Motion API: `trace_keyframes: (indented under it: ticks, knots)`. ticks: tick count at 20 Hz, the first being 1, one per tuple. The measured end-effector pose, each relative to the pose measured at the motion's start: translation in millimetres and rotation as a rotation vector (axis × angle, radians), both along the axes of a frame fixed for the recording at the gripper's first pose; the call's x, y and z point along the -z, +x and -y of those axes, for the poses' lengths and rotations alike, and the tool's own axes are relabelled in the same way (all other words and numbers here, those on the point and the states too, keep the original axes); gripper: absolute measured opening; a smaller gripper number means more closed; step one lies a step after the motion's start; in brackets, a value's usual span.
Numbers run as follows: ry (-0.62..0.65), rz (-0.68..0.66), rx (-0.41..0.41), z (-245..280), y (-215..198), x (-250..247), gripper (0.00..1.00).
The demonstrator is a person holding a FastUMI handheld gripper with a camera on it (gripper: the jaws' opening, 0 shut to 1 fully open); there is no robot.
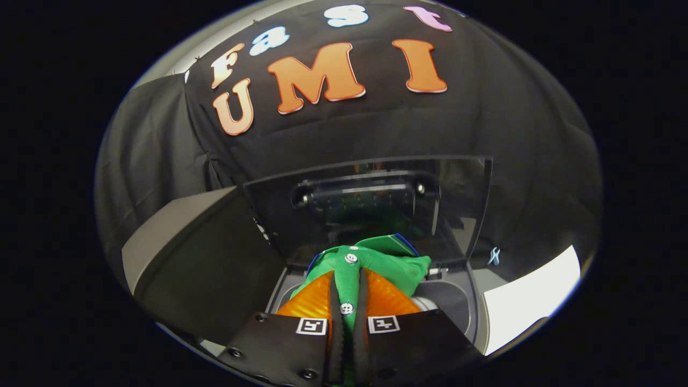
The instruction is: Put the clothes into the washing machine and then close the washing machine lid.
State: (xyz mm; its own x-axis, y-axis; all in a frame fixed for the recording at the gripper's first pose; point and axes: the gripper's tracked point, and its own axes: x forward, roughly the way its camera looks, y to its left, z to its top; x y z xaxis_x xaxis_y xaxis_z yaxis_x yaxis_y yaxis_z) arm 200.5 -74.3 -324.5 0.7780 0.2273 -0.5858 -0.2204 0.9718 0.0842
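My gripper (348, 279) clamps both fingers on a green buttoned garment (376, 258), which hangs just above the washing machine's open drum (449, 303). Beyond it, the glass lid (371, 207) stands raised and upright.

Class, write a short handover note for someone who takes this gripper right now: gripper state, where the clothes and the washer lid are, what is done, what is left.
Gripper: shut on the green garment, a strip of cloth with white buttons pinched between both fingers.
The garment hangs over the washing machine's opening, just ahead of the fingers.
The lid stands raised behind it.
Done: garment picked up and brought above the opening.
Left: lower and release it into the drum, then close the lid.
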Motion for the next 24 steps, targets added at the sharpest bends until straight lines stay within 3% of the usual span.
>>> trace_keyframes:
  ticks: [7,14,19,24]
  knots:
    - [-0.057,-0.122,0.03,16.3,21.5,72.6,0.15]
    - [-0.113,-0.192,0.001,10.3,46.4,110.8,0.15]
    - [-0.206,-0.301,-0.026,20.2,21.2,145.0,0.15]
    - [-0.203,-0.492,0.061,39.5,-10.8,197.7,0.15]
